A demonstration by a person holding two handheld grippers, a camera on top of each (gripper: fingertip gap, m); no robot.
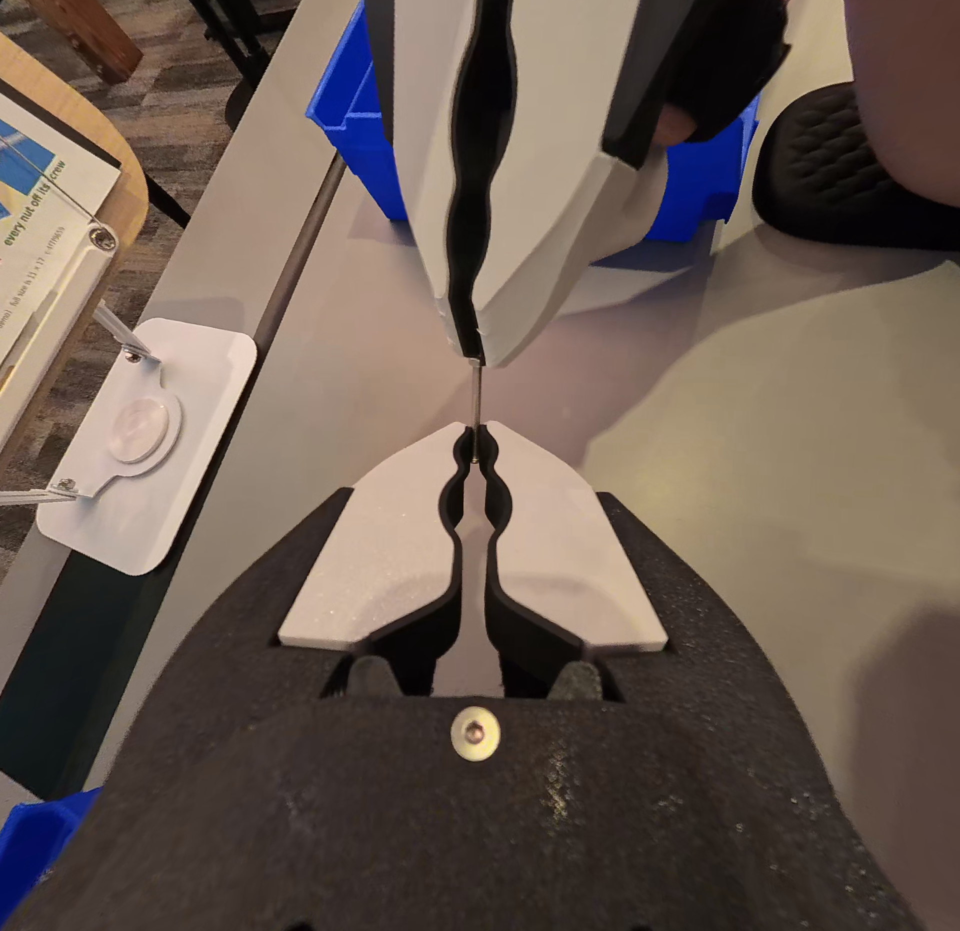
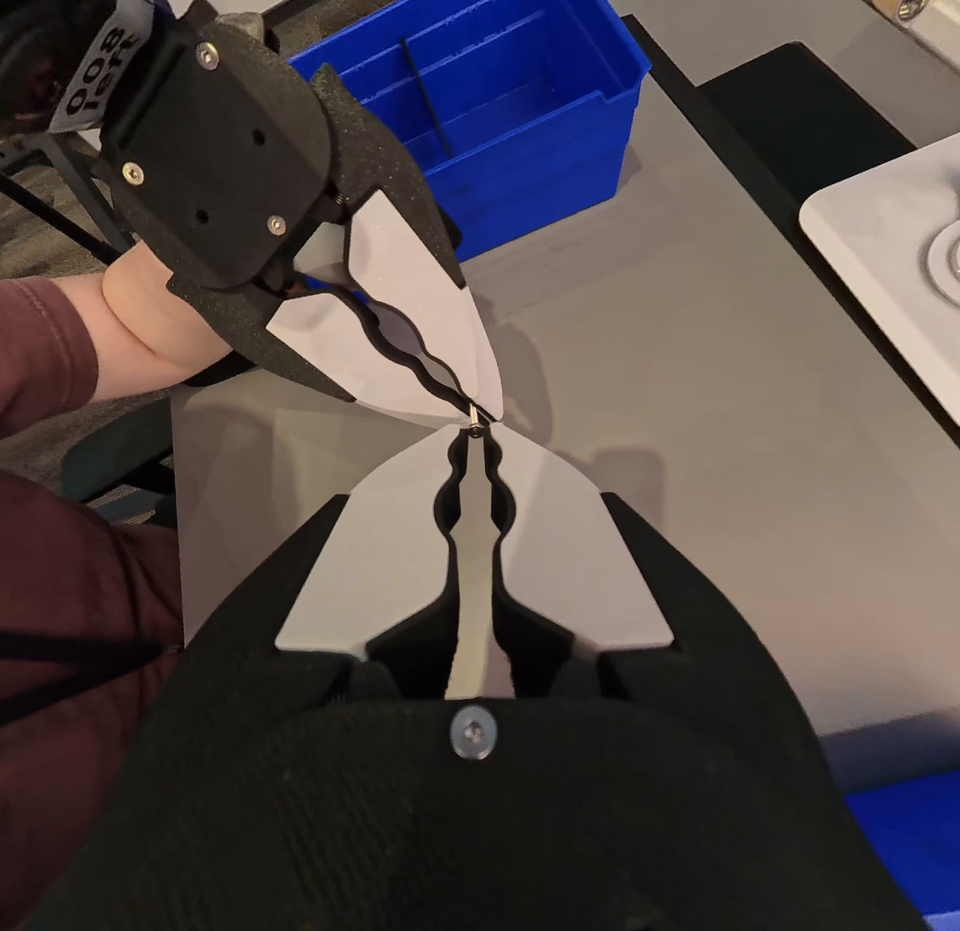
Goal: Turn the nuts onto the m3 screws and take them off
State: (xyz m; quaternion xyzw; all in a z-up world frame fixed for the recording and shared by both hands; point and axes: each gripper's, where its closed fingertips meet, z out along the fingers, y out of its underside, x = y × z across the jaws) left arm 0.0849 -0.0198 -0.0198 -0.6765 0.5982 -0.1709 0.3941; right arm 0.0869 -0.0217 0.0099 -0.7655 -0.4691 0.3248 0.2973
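With the thin steel threaded screw (image 1: 476,402) pinched at its shank end in the left gripper (image 1: 475,429) and the right gripper (image 2: 474,431) clamped on its far end, seemingly the small nut (image 2: 475,428), threading looks underway, needing a careful coaxial twist.

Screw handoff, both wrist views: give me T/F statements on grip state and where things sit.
1. The left gripper is shut on the screw. True.
2. The right gripper is wide open, clear of the screw. False: its tips pinch the screw's other end.
3. The screw lies flat on the table. False: it is held in the air between the two grippers.
4. A blue bin sits on the table behind the grippers. True.
5. The blue bin is full of screws. False: only a thin black divider shows inside.
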